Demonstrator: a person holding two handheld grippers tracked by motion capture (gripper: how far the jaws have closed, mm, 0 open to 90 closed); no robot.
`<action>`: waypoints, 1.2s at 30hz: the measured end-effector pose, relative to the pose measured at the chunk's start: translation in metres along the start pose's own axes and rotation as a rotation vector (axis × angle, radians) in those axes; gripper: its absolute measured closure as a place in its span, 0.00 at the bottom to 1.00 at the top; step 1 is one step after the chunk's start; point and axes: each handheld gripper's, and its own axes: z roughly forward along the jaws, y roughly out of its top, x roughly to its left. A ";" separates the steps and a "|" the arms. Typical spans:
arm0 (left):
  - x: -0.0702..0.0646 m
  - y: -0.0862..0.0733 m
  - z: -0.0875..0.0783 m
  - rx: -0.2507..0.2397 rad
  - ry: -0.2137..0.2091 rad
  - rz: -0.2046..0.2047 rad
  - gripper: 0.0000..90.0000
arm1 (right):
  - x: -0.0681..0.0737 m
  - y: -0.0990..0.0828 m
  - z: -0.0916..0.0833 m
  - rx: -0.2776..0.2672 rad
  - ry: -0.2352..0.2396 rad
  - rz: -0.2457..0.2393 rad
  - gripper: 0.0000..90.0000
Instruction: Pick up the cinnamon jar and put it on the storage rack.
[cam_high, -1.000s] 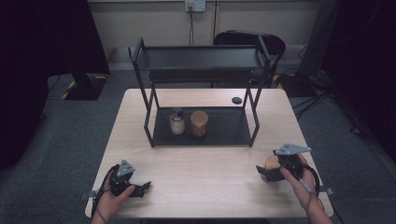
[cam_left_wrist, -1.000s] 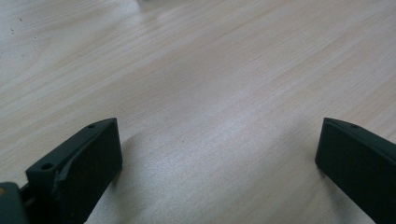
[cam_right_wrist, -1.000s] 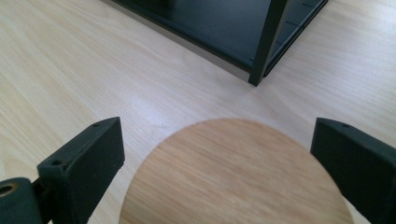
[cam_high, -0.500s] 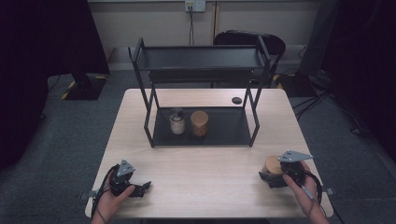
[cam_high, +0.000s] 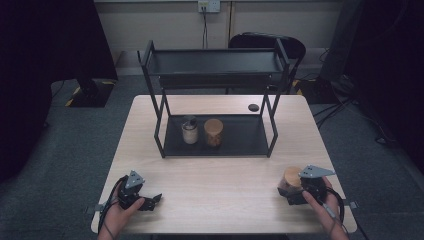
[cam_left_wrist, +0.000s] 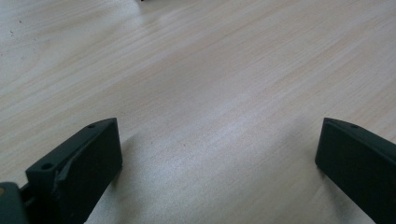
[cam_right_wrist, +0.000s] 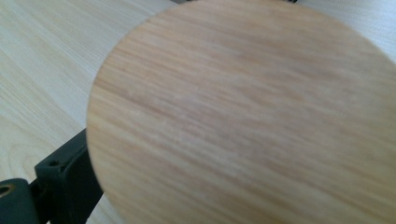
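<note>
Right tongs (cam_high: 292, 192) clamp the round wooden-lidded jar (cam_high: 290, 178) at the pale wooden counter's (cam_high: 215, 185) four o'clock corner, the black wire shelf rack (cam_high: 215, 145) lying toward eleven o'clock, while left tongs (cam_high: 150, 201) rest wide open at seven.

You see the high view evenly but dimly lit: the table (cam_high: 220, 170) is the brightest surface, while the room at both sides falls into near black. The shelf rack (cam_high: 215, 100) casts only a faint, soft shadow, and the whole picture is slightly soft, with fine detail lost. In the left gripper view, a pale sheen lies across the wood grain, and a soft shadow sits beside each jaw. In the right gripper view, the wooden lid (cam_right_wrist: 247, 116) is so close that it blurs, its rim smeared and out of focus.
</note>
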 end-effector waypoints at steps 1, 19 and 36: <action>0.000 0.000 0.000 0.000 0.000 -0.001 0.00 | 0.001 -0.001 0.000 0.002 -0.002 0.000 0.02; 0.000 0.000 0.001 -0.001 0.000 -0.001 0.00 | -0.001 -0.007 -0.001 0.000 0.007 0.010 0.02; 0.000 0.001 0.001 -0.002 -0.001 -0.001 0.00 | -0.002 -0.009 0.000 0.004 0.004 0.009 0.02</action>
